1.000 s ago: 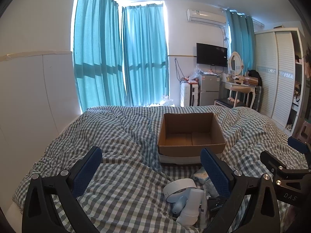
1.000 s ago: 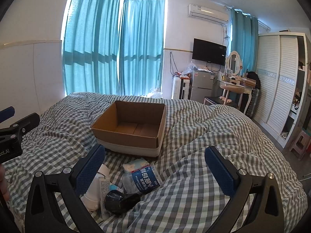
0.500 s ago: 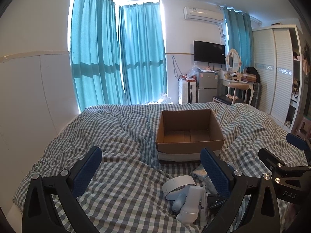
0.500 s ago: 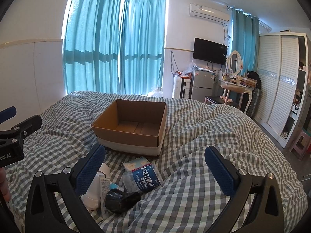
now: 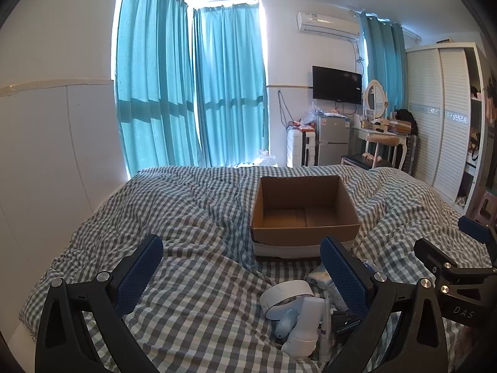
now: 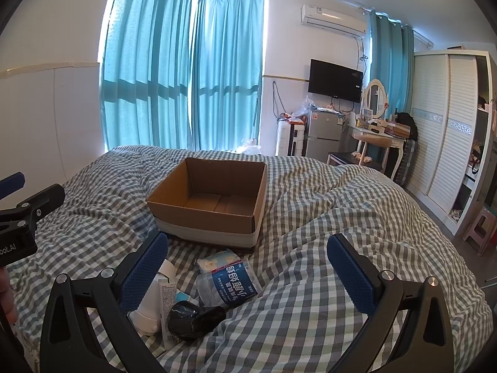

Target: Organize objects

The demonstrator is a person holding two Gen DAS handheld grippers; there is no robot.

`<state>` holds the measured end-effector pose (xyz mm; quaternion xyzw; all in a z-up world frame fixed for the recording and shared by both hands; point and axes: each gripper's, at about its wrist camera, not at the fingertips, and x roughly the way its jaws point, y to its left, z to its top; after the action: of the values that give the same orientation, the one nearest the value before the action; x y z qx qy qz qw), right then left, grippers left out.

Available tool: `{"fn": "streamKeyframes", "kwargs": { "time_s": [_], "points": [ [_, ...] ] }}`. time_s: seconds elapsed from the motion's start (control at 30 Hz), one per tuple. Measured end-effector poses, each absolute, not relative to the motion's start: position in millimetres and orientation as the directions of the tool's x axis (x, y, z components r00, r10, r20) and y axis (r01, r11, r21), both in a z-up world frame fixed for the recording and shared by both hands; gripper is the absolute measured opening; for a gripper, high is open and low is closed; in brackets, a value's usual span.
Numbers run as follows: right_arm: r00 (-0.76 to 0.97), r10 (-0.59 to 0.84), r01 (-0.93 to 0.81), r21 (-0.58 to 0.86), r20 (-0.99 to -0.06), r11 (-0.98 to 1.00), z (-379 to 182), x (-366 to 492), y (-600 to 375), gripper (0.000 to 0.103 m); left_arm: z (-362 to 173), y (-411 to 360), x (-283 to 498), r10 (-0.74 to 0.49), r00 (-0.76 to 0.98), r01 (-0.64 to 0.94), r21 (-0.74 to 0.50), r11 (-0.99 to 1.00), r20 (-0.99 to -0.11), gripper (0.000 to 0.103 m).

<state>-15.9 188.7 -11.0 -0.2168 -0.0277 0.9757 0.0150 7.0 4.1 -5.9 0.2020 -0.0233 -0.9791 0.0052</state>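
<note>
An empty open cardboard box (image 5: 304,214) (image 6: 211,199) sits mid-bed on the checked duvet. In front of it lies a small pile: a white tape roll (image 5: 285,292), a white bottle (image 5: 306,329) (image 6: 152,310), a tube (image 6: 167,307), a black roll (image 6: 192,320), a blue-labelled wipes pack (image 6: 230,283) and a tissue packet (image 6: 217,259). My left gripper (image 5: 240,269) is open just left of the pile and holds nothing. My right gripper (image 6: 248,270) is open above the wipes pack, also with nothing in it.
The checked duvet (image 5: 186,217) is rumpled, with a raised fold to the right (image 6: 341,192). A white headboard panel (image 5: 46,155) bounds the left. Beyond the bed stand teal curtains, a fridge (image 6: 323,133), a dressing table and a wardrobe (image 6: 441,143).
Both views have shifted only slightly; the box and the pile lie where they were, and both grippers stay open with nothing taken hold of.
</note>
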Motion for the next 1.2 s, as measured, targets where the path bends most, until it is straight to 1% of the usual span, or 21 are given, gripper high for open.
{"fn": "streamKeyframes", "kwargs": {
  "time_s": [0.2,0.5,0.8,1.03,1.2],
  "points": [
    [-0.904,0.04,-0.016,-0.06,-0.425,-0.998,-11,-16,188,0.103,-6,5,8,-0.009,-0.919,-0.01,0.045,-0.999,-0.394,0.103],
    [-0.903,0.037,-0.012,-0.06,-0.428,-0.998,-12,-16,188,0.103,-11,6,3,0.02,-0.902,-0.034,0.023,-0.999,-0.432,0.103],
    [-0.901,0.023,0.004,-0.061,-0.433,-0.998,-13,-15,189,0.103,-13,10,3,0.027,-0.902,-0.049,0.041,-0.998,-0.431,0.103],
    [-0.9,0.001,0.025,-0.054,-0.436,-0.998,-11,-16,192,0.103,-11,7,2,0.023,-0.905,-0.036,0.023,-0.999,-0.424,0.103],
    [-0.9,-0.023,0.051,-0.053,-0.436,-0.997,-6,-17,193,0.103,-14,7,-2,0.045,-0.888,-0.057,0.014,-0.998,-0.458,0.103]
  ]
}}
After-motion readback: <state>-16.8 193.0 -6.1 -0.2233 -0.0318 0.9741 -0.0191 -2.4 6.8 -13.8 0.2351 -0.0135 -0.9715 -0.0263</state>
